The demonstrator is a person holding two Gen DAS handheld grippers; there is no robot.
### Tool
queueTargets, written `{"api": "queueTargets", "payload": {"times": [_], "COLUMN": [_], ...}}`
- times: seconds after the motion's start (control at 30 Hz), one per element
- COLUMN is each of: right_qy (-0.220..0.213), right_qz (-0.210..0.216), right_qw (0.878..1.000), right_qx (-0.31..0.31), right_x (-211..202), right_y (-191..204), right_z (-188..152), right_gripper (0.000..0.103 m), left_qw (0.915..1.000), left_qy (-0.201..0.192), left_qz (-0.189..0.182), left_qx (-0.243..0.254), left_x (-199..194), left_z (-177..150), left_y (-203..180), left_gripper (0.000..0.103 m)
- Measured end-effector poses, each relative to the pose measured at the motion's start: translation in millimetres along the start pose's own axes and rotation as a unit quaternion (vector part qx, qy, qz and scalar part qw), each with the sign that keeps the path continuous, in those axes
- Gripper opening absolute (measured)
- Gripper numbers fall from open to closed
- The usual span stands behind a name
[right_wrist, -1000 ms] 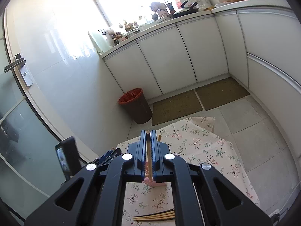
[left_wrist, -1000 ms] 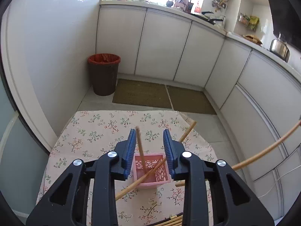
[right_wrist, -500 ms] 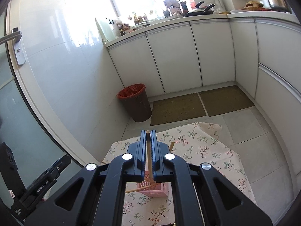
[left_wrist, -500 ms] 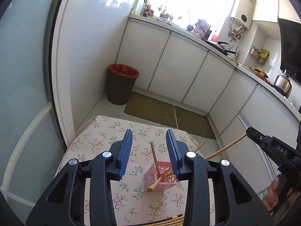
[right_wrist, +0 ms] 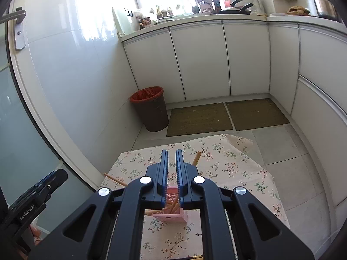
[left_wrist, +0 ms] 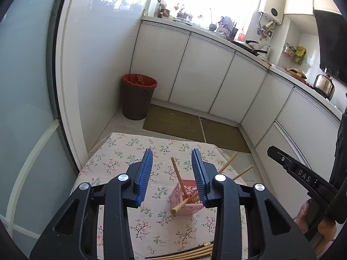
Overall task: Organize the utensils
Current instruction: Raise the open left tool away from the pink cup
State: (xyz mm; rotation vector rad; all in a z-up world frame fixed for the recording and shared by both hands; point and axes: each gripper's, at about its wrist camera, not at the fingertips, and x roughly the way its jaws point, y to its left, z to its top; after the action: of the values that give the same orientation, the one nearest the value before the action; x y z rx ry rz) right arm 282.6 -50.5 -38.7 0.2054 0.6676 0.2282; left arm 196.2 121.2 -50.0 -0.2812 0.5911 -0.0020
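Observation:
A pink slotted basket [left_wrist: 187, 203] stands on the floral tablecloth [left_wrist: 121, 160] and holds several wooden chopsticks [left_wrist: 177, 176] that lean outward. It also shows in the right wrist view [right_wrist: 171, 215], below the fingers. My left gripper [left_wrist: 171, 158] is open and empty, raised above the table to the left of the basket. My right gripper [right_wrist: 171, 158] is slightly open and empty, above the basket. More chopsticks [left_wrist: 188, 254] lie at the near table edge.
A brown bin with a red liner [left_wrist: 137, 96] stands on the floor by the wall. White cabinets [left_wrist: 195, 73] and two floor mats [left_wrist: 175, 122] lie beyond the table. The right gripper's body [left_wrist: 303, 179] shows at the right of the left wrist view.
My right gripper has let go of the chopstick it held; that chopstick now stands in the basket. Both grippers have risen and pulled back from the basket.

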Motion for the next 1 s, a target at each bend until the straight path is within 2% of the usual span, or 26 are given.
{"api": "queueTargets", "payload": {"times": [0.07, 0.1, 0.2, 0.37, 0.43, 0.57, 0.6, 0.7, 1.0], "right_qy": [-0.003, -0.005, -0.011, -0.016, -0.019, -0.022, -0.021, -0.021, -0.024], "right_qz": [-0.005, -0.008, -0.012, -0.025, -0.033, -0.046, -0.051, -0.065, -0.094], "right_qw": [1.000, 1.000, 1.000, 0.999, 0.999, 0.999, 0.998, 0.998, 0.995], "right_qx": [-0.005, -0.008, -0.008, -0.013, -0.014, -0.009, -0.007, 0.002, 0.021], "right_x": [-9.1, -13.3, -26.7, -46.4, -54.5, -70.5, -74.1, -83.7, -105.0], "right_y": [-2.0, -3.1, -9.1, -15.5, -18.8, -29.7, -33.0, -43.7, -63.2], "right_z": [-5.3, -8.2, -17.4, -33.1, -41.3, -60.4, -65.7, -80.7, -110.5], "right_gripper": [0.014, 0.020, 0.027, 0.035, 0.043, 0.059, 0.063, 0.067, 0.080], "left_qw": [1.0000, 0.9999, 0.9997, 0.9987, 0.9980, 0.9960, 0.9955, 0.9938, 0.9886], "left_qy": [0.000, 0.000, 0.005, 0.012, 0.015, 0.032, 0.036, 0.047, 0.065], "left_qz": [-0.003, -0.005, -0.008, -0.015, -0.017, -0.024, -0.024, -0.026, -0.029], "left_qx": [0.009, 0.012, 0.025, 0.047, 0.060, 0.080, 0.084, 0.098, 0.132], "left_x": [-2.8, -3.7, -6.1, -10.9, -12.1, -12.8, -13.0, -13.3, -23.0], "left_z": [-1.7, -2.8, -6.7, -17.9, -24.8, -41.5, -45.9, -60.3, -92.6], "left_y": [-6.6, -9.2, -17.3, -31.2, -37.4, -47.9, -49.9, -57.0, -72.6], "left_gripper": [0.035, 0.035, 0.037, 0.051, 0.056, 0.060, 0.064, 0.072, 0.079]}}
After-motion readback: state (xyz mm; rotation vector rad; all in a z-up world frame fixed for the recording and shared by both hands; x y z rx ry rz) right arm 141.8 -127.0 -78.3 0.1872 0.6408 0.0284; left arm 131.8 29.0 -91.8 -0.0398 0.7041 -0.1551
